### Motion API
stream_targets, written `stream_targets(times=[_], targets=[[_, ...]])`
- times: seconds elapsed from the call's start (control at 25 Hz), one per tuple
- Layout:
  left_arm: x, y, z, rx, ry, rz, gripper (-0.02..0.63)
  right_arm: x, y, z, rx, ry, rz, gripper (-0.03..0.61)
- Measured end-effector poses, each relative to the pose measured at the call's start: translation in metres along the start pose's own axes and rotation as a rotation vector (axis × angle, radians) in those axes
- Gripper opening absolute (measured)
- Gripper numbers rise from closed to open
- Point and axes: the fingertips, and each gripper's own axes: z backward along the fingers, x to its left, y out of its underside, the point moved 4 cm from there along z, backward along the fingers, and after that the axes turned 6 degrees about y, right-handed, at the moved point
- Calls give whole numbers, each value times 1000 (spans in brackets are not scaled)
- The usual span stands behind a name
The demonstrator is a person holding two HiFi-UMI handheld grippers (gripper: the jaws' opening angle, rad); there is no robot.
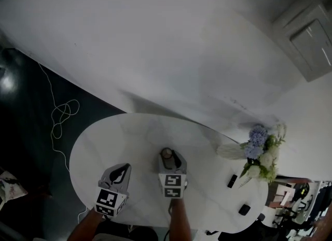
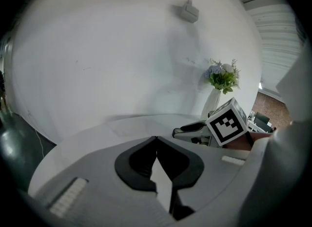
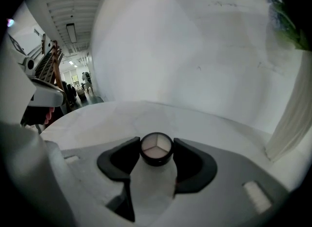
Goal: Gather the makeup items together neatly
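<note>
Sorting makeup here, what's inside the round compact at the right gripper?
The compact shows three pale wedge-shaped pans within a black rim. Its underside and whatever lies beneath it are hidden by the compact itself.

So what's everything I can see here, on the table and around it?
Oval white table: one, white, centre.
Round black compact with pale powder: one, black, mid-table.
Small black items: two, black, table's right side; too small to identify.
White vase of blue and white flowers: one, table's right edge.
Thin white cable: one, white, looped on the dark floor, left.
Left gripper: one, grey, jaws together, empty.
Right gripper: one, grey, jaws closed on the compact.
Person's forearms: two, bottom edge.
</note>
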Motion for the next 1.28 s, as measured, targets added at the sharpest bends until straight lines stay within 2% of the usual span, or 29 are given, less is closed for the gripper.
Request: stream_targets(times=[0.32,0.56,1.0,1.28], targets=[[-13,-18,5,-30,35,-31,11,-11,-21,43,-65,39,-3,216],[-41,-30,8,-50,90,-71,11,-26,-24,91,-115,97,-28,216],[-107,-36,10,-53,204,-155,11,-53,9,183,-161,216,-107,216],[-147,-26,7,-37,268,-188,11,-64,41,221,-167,276,-139,216]])
